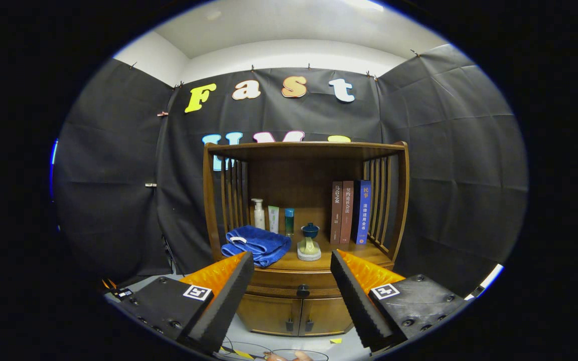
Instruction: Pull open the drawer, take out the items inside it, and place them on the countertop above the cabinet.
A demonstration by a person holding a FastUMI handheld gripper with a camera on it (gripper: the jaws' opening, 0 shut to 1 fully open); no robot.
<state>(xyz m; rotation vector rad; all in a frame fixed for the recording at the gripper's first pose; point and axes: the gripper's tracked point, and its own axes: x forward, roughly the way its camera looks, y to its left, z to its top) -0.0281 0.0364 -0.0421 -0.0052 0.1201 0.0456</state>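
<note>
A: How does the hand-held gripper (pixel 292 263) stand?

B: Its two fingers (pixel 229 296) are spread wide apart and have hold of nothing. The dark ribbed pads face each other, with orange backing behind them and a square marker on each black body.

A: And what lies between the fingers?

B: The drawer (pixel 291 283), straight ahead and beyond the tips, not touched. It is closed, its front flush with the wooden cabinet (pixel 301 210), and its dark knob (pixel 303 290) sits about midway between the two fingers.

A: Below it?

B: Two cabinet doors (pixel 294 315) side by side, each with a small dark handle near the middle seam. Both are closed.

A: And the surface above the drawer?

B: The surface (pixel 364 253) carries a folded blue towel (pixel 256 243) at the left front. Beside it stands a small pale holder with a dark blue cup (pixel 309 241) above it. Behind the towel are a white pump bottle (pixel 259 214), a pale tube (pixel 273 218) and a teal bottle (pixel 289 221) in a row. To the right, three books (pixel 350 212) stand upright, two brown and one blue, near the slatted side of the cabinet.

A: Anything inside the drawer?

B: Cannot tell; it is shut.
</note>
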